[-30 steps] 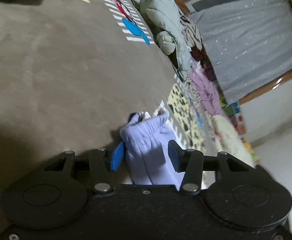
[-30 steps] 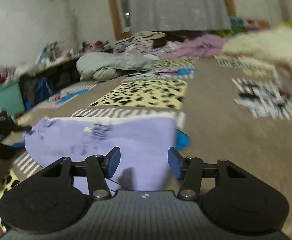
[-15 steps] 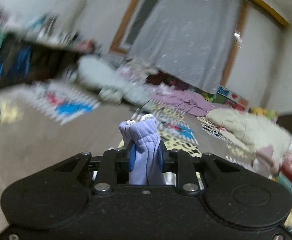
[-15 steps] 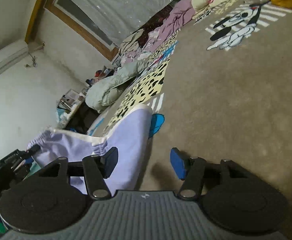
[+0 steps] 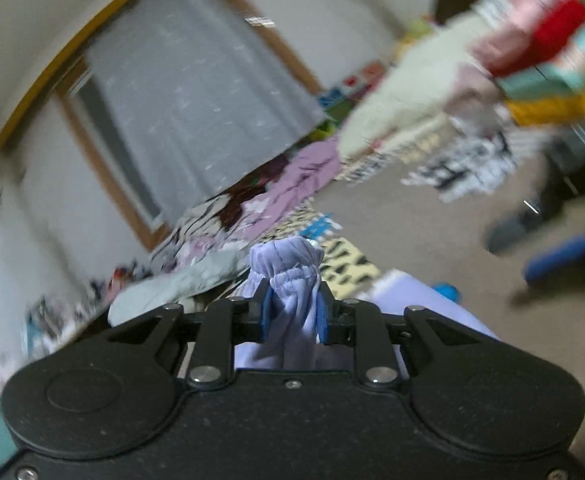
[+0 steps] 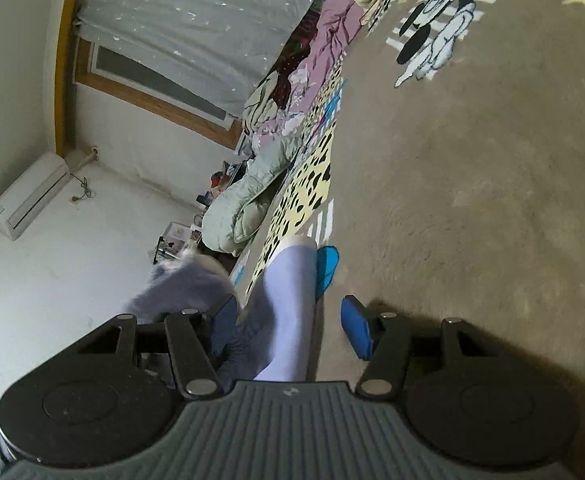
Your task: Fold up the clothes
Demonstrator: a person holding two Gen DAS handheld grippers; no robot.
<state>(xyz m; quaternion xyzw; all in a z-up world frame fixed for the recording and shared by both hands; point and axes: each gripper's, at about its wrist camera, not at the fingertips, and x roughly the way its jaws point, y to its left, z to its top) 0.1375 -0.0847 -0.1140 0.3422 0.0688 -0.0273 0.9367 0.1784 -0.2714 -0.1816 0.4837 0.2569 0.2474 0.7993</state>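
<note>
While the left claw [image 5: 291, 312] pinches a gathered, elastic-ruffled edge of the pale lavender soft-knit garment [image 5: 288, 276] tight between its blue pads, that bunch of cloth stands up above the fingertips and the rest trails down under the black housing. The left view is smeared, so the far side of the room is hard to read.

The right claw [image 6: 290, 330] stands wide apart, gripping nothing. A smooth length of the lavender garment [image 6: 290, 312] passes up between its two blue pads [image 6: 355, 330], closer to the left pad than the right; whether cloth touches that left pad I cannot tell. To the left of this strip, a fuzzy, blurred part of the same garment is lifted off the floor.

The garment lies over the brown carpet [image 6: 492, 200], its far end just beside a bright blue patch [image 6: 327, 268] on the carpet. Beyond the garment runs a yellow leopard-print mat [image 6: 308, 200], and along that a crumpled pale-green quilt [image 6: 248, 204] and a pink-purple bedding heap [image 6: 328, 40]. Farther from the garment hangs a grey speckled curtain [image 6: 196, 28] in a wooden window frame, with a white wall air conditioner [image 6: 28, 196] off to one side.
</note>
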